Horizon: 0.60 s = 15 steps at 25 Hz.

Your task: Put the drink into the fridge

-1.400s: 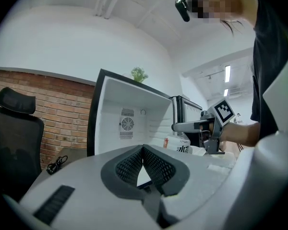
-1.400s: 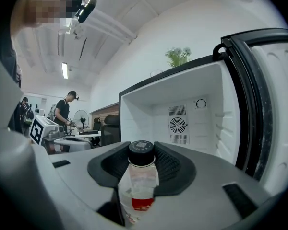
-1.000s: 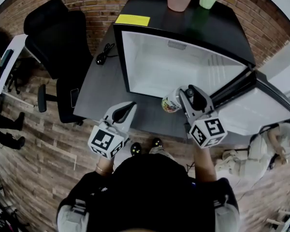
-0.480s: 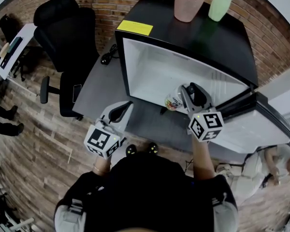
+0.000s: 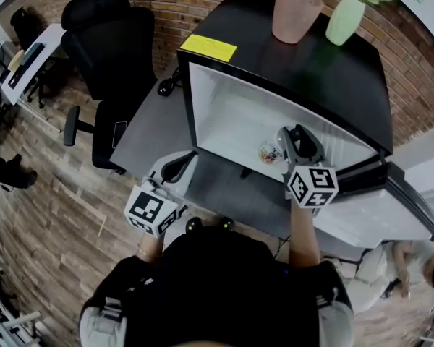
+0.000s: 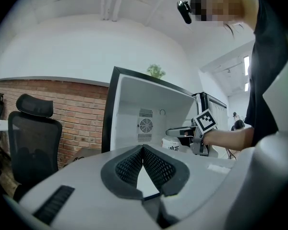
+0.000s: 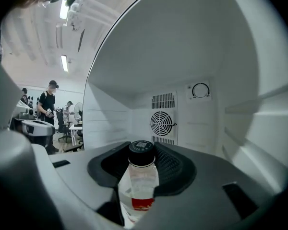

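Observation:
The drink (image 7: 140,176), a clear bottle with a black cap and a red-and-white label, is held between the pads of my right gripper (image 7: 141,169), which is shut on it. In the head view the drink (image 5: 268,152) sits just inside the mouth of the open black fridge (image 5: 315,71), ahead of the right gripper (image 5: 289,142). The fridge's white interior with a round fan grille (image 7: 162,122) fills the right gripper view. My left gripper (image 5: 175,169) hangs low in front of the fridge's left side, its jaws closed with nothing between them (image 6: 143,153).
The fridge door (image 5: 380,212) hangs open at the right. A pink cup (image 5: 295,13) and a green vase with a plant (image 5: 346,18) stand on the fridge top, beside a yellow label (image 5: 209,47). A black office chair (image 5: 108,56) stands left on the wooden floor.
My right gripper has carried the drink forward from the fridge's front edge into its opening. The left gripper has barely moved.

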Tool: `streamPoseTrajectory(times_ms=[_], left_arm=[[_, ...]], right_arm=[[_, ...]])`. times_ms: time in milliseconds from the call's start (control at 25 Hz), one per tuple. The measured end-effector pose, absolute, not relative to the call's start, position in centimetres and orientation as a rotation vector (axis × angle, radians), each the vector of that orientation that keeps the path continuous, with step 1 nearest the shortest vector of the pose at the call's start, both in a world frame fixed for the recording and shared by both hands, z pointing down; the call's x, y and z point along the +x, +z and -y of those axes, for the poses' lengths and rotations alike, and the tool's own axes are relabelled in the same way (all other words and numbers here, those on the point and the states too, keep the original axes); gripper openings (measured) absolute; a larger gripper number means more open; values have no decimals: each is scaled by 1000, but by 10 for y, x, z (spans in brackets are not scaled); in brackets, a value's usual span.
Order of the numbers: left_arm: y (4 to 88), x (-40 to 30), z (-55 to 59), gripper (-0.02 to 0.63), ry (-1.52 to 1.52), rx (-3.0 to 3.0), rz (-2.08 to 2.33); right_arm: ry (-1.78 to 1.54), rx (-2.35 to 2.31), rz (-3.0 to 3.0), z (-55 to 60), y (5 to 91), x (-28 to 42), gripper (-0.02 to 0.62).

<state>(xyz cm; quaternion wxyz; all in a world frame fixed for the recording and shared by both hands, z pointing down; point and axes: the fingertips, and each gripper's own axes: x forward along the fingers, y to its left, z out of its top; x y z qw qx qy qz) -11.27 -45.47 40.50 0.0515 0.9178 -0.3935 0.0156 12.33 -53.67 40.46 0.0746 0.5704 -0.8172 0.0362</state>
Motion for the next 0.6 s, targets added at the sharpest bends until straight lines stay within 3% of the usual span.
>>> streamPoseTrajectory(times_ms=[600], left_arm=[[406,-113,471,-5,57,2773,1250]], right_arm=[[84,1709,2385,560,424,138,150]])
